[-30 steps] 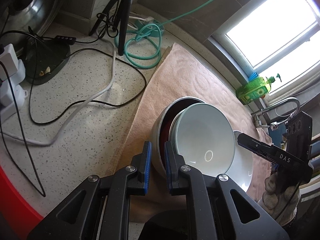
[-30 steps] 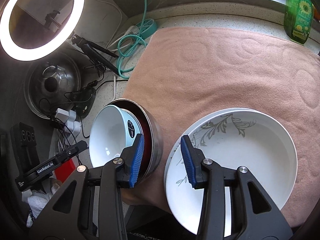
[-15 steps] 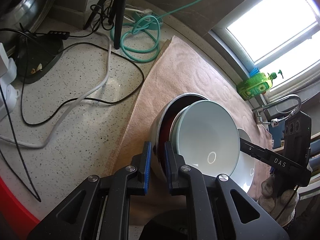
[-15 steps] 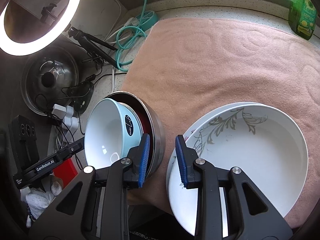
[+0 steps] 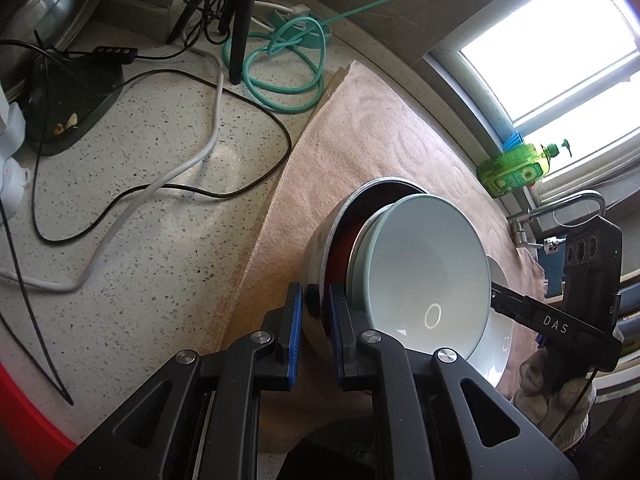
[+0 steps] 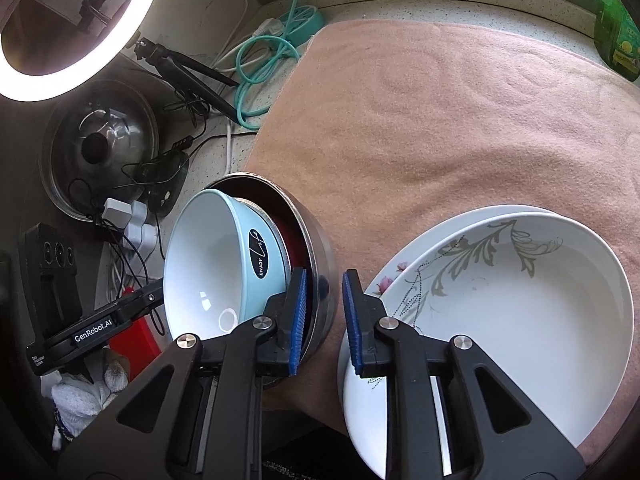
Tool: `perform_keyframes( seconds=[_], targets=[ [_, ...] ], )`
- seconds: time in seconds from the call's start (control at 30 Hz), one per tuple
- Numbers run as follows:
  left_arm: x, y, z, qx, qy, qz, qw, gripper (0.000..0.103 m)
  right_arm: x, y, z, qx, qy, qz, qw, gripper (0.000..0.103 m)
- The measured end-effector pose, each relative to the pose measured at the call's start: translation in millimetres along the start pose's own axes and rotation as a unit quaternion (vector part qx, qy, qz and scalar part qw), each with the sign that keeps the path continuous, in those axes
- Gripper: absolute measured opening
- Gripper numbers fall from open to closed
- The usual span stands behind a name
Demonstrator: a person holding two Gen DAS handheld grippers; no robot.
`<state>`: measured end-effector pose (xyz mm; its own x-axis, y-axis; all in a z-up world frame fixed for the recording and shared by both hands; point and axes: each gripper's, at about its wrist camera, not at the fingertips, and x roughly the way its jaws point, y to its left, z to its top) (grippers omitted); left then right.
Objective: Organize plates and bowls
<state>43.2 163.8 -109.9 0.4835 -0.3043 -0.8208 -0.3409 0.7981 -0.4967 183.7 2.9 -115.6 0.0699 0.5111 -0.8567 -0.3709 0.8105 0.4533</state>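
A steel bowl (image 5: 332, 236) (image 6: 316, 248) with a dark red inside holds a tilted pale blue bowl (image 5: 420, 272) (image 6: 224, 268) with a white inside. Both sit on a pink towel (image 6: 440, 120). My left gripper (image 5: 314, 320) is shut on the steel bowl's near rim. My right gripper (image 6: 323, 312) has its jaws narrowed around the opposite rim of the steel bowl, blue pads on either side. Two stacked white plates (image 6: 520, 300) with a leaf pattern lie to the right; their edge shows in the left wrist view (image 5: 500, 328).
Cables (image 5: 160, 160), a teal hose coil (image 5: 288, 68), tripod legs (image 5: 240, 20) and a power strip (image 6: 132, 224) crowd the speckled counter. A ring light (image 6: 60, 20) and pot lid (image 6: 100, 144) stand left. A green soap bottle (image 5: 516, 168) and tap (image 5: 560, 208) sit by the window.
My right gripper has narrowed and closed in on the steel bowl's rim. The left gripper stays clamped on the bowl, and the stacked bowls look nearer in both views.
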Motion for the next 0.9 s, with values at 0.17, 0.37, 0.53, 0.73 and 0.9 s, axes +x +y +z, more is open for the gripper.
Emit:
perform_keyframes(
  seconds=[0.17, 0.37, 0.53, 0.73, 0.9],
  targets=[
    [1, 1, 1, 0.001, 0.001, -0.003, 1.0000, 0.010, 4, -1, -1, 0.004, 0.004, 0.006, 1.000, 0.013],
    [0, -2, 1, 0.003, 0.000, 0.001, 1.0000, 0.009, 3, 2, 0, 0.001, 0.005, -0.003, 1.000, 0.013],
    [0, -6, 1, 0.010, -0.001, 0.008, 0.9999, 0.009, 2, 3, 1, 0.003, 0.003, -0.007, 1.000, 0.013],
    [-2, -9, 5, 0.019, -0.005, 0.009, 0.9998, 0.009, -2, 5, 3, 0.004, -0.007, -0.011, 1.000, 0.013],
    [-3, -12, 6, 0.017, -0.005, 0.004, 0.9998, 0.009, -10, 6, 3, 0.007, -0.016, -0.016, 1.000, 0.013]
  ],
)
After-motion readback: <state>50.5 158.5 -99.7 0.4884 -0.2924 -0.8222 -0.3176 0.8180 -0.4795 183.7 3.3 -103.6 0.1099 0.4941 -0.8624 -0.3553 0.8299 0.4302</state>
